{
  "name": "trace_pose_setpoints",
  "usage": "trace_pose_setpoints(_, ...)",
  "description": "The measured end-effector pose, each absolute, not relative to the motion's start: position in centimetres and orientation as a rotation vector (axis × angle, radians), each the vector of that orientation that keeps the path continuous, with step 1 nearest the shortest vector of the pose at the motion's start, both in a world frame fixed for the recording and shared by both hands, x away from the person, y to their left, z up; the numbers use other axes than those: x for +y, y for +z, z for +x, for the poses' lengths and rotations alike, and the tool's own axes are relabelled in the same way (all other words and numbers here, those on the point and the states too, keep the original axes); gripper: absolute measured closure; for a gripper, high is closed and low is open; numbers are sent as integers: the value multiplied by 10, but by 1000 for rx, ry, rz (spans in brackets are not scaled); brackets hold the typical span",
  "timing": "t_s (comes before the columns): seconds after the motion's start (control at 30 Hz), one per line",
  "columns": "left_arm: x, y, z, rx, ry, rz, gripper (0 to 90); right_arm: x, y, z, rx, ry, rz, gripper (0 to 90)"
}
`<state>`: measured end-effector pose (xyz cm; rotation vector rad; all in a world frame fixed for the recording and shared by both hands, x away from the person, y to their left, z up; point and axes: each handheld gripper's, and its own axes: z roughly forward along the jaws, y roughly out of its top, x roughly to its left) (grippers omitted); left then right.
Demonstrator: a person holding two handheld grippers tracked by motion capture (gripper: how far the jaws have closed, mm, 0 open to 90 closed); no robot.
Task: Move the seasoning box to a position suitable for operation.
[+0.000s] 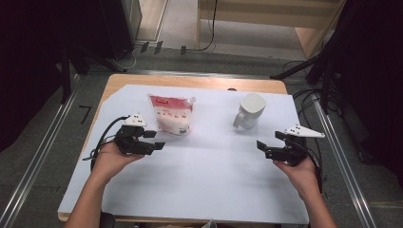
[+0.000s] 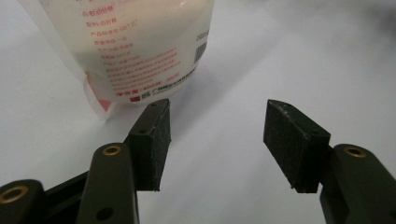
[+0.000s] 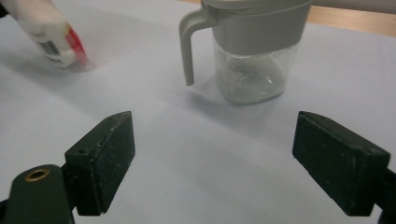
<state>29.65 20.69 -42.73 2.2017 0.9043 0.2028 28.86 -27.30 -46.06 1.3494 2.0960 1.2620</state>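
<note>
L gripper [image 2: 217, 135] spread, nothing in it, hovering just short of the bag [image 1: 171, 114] lying on the white surface [image 1: 209, 175]. R gripper [image 3: 212, 163] also spread wide, empty, facing the jug [image 3: 247, 46]; clear sheet between them, w/ bag well apart.

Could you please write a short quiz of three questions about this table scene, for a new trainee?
1. True or false: the left gripper is shut on the bag.
2. Which thing stands nearest the right gripper? A) the bag B) the jug C) a plate
3. Fill in: the jug's handle and lid are ____ in colour.

Key
1. False: its jaws stand apart, with the bag just beyond them.
2. B.
3. Grey; the lower body is clear.
</note>
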Motion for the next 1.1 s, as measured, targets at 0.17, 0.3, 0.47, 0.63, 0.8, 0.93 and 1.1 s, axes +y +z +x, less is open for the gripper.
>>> trace_pose_setpoints(0.17, 207, -428, 298, 924, 179, 2190, 417, -275, -460, 289, 2080, 1256, 1365, 133)
trace_pose_setpoints(0.3, 203, -428, 298, 892, 186, 2188, 414, -277, -459, 292, 2076, 1282, 1367, 133)
trace_pose_setpoints(0.47, 199, -430, 297, 884, 185, 2215, 401, -280, -458, 297, 2077, 1315, 1352, 131)
trace_pose_setpoints(0.63, 203, -430, 297, 897, 172, 2206, 395, -282, -457, 311, 2080, 1317, 1361, 132)
trace_pose_setpoints(0.8, 206, -429, 296, 910, 187, 2203, 390, -281, -451, 324, 2090, 1311, 1352, 132)
trace_pose_setpoints(0.93, 208, -429, 296, 915, 190, 2188, 379, -278, -446, 336, 2119, 1317, 1348, 133)
trace_pose_setpoints(1.1, 209, -430, 296, 920, 194, 2206, 374, -273, -442, 348, 2140, 1293, 1340, 125)
